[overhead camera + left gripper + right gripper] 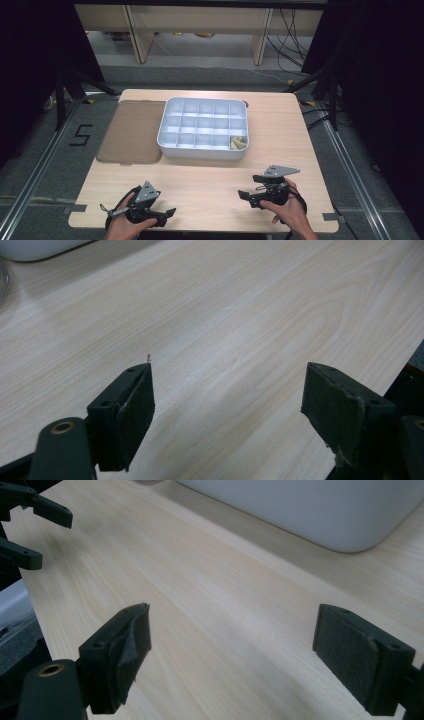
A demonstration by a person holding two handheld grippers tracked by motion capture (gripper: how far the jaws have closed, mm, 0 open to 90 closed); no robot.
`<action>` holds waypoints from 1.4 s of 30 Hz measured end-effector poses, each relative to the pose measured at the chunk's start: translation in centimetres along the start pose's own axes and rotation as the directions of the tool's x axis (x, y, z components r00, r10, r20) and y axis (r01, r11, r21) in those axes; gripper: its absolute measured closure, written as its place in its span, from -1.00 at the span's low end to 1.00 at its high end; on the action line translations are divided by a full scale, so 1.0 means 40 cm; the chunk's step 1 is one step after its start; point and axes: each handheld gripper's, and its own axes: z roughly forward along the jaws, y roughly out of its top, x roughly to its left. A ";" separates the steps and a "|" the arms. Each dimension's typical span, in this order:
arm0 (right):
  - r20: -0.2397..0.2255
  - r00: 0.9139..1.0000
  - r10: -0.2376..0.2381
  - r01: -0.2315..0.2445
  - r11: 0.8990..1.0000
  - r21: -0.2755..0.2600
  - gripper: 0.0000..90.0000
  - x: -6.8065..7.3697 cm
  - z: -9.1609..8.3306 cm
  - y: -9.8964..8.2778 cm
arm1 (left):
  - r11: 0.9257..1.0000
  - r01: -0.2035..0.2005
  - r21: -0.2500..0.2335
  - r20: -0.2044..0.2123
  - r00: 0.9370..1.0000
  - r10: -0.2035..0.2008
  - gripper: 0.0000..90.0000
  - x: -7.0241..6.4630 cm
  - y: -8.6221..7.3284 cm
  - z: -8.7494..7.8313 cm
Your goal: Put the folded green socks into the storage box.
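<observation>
While both the left gripper (167,214) and right gripper (243,186) rest with fingers released and empty on the pale wooden tabletop (210,185) just nearside of the white plastic compartmented tray (202,150), a careless forward reach could shove that light, nearly empty tray.

Lab, black curtains (30,60), floor rails (350,160)

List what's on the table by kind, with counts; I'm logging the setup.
White compartment tray: 1
Brown translucent lid: 1
Yellowish item in the tray's near right compartment: 1
Handheld grippers, left gripper and right gripper: 2
Total: 5
</observation>
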 end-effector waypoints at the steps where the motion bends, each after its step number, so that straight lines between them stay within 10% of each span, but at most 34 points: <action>1: 0.004 1.000 0.021 -0.021 1.000 0.005 -0.63 0.006 -0.003 -0.004 | 1.000 0.000 0.000 0.000 1.000 0.000 -0.54 0.000 0.000 0.000; 42: 0.049 0.997 -0.067 0.062 0.994 0.087 -0.63 0.059 -0.021 -0.104 | 1.000 -0.014 0.017 0.010 1.000 0.014 -0.54 -0.010 -0.006 0.014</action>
